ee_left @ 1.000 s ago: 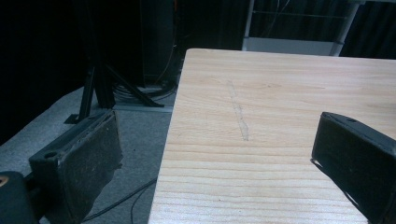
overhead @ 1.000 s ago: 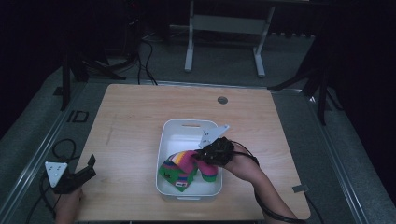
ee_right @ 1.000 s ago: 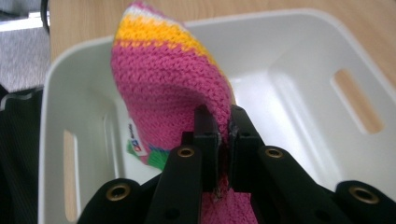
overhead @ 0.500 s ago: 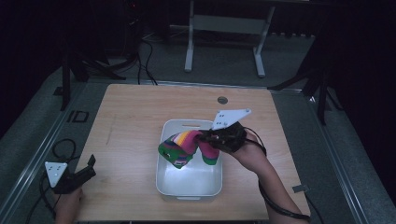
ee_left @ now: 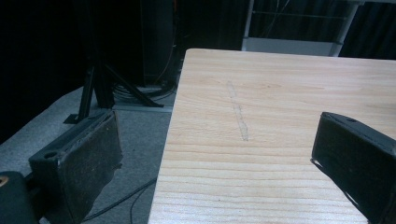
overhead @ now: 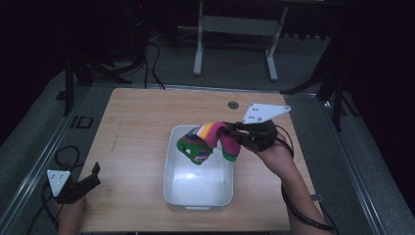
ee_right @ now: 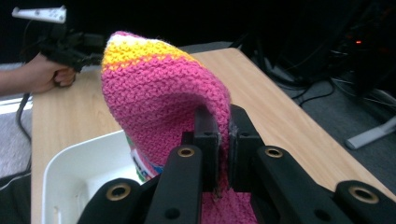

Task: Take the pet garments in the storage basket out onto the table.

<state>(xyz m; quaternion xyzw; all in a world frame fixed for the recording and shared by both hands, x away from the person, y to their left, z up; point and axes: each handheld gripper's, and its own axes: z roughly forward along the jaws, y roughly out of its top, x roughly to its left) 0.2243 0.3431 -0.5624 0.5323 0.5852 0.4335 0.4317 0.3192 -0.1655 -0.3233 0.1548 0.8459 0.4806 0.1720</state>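
Dark room, grey carpeted floor (overhead: pixel 44 142), light wooden table (overhead: pixel 142 127) at centre, grey metal stand (overhead: pixel 235 29) at 12 o'clock, black tripod legs (overhead: pixel 73 73) at 10 o'clock, cables (overhead: pixel 156 58) at 11 o'clock.

1 knit hat (overhead: pixel 208 141), maybe; 1 bin (overhead: pixel 198 196); 2 grippers.

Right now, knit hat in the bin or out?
Out: the right gripper pinches the knit hat and holds it above the white bin, whose floor is bare.
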